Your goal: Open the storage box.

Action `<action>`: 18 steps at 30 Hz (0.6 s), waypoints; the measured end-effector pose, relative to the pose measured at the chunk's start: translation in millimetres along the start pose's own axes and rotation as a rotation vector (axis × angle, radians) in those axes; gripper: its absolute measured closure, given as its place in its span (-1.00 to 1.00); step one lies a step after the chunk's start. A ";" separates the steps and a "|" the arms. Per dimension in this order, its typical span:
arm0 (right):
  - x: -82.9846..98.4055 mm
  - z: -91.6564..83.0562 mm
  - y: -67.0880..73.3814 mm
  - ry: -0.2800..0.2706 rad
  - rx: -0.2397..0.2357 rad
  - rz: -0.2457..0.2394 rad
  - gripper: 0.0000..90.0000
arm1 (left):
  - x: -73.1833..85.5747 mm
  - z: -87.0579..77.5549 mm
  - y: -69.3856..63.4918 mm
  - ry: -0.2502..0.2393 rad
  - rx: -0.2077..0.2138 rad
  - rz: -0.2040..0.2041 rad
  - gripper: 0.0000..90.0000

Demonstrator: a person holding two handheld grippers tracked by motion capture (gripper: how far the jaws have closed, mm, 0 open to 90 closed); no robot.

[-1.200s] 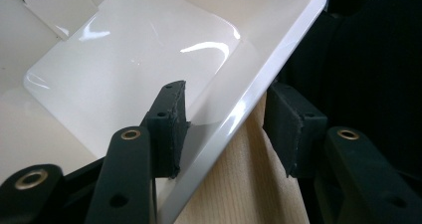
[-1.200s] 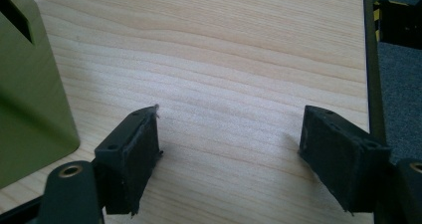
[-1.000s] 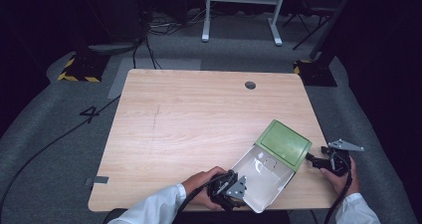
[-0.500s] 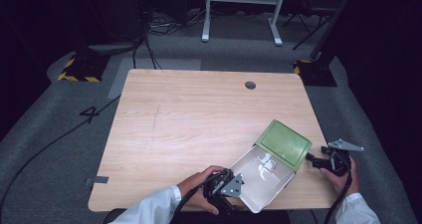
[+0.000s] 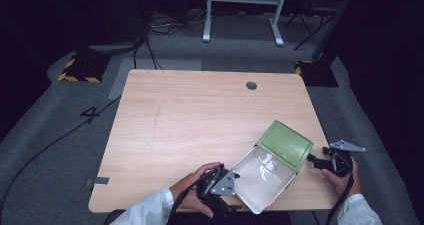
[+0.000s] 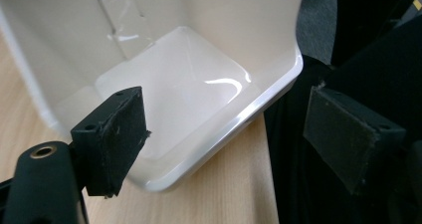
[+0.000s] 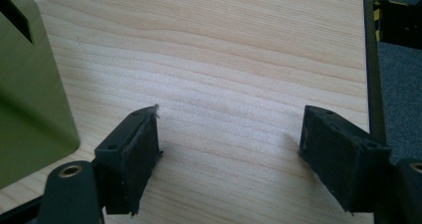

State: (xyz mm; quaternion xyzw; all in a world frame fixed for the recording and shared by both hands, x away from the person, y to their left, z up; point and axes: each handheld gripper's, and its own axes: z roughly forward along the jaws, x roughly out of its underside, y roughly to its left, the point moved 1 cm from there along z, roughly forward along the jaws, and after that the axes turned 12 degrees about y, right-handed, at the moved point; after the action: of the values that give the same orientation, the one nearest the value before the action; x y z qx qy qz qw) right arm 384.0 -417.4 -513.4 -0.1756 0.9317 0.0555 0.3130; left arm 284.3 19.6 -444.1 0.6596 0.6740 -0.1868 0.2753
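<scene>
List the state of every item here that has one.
White bin: on its side, open mouth toward the table's near edge, nothing inside.
Green lid: closing the bin's far end.
Left gripper: open, jaws straddling the bin's rim.
Right gripper: open, holding nothing.

A white box (image 5: 261, 177) lies open near the table's front right corner, turned at an angle to the edges; its shell is glossy white plastic, hollow and bare inside save for a small clear tab (image 6: 124, 22) stuck on one inner wall; its near corner hangs past the table's front edge; a flat, square green lid (image 5: 287, 145) with rounded corners joins its far side, tilted up and back toward the right; a dark slot (image 7: 15, 15) cuts the lid's green face.
</scene>
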 end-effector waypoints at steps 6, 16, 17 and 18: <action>0.0 0.0 0.0 0.000 0.000 0.000 -0.48 | 12.8 -18.0 6.8 -0.017 -0.052 -0.038 -0.62; 0.0 0.0 0.0 0.000 0.000 0.001 -0.48 | 57.4 -35.7 33.4 0.034 -0.150 -0.157 -0.63; 0.0 0.0 0.0 0.000 0.000 0.000 -0.48 | 63.0 -36.8 36.1 0.041 -0.163 -0.172 -0.63; 0.0 0.0 0.0 0.000 0.000 0.000 -0.48 | 68.8 -37.9 39.3 0.052 -0.173 -0.183 -0.63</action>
State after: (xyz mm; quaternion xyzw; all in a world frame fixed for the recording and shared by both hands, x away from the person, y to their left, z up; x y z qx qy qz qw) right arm 384.1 -417.4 -513.4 -0.1755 0.9317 0.0556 0.3130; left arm 320.1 99.4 -452.7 0.5738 0.7518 -0.1350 0.2955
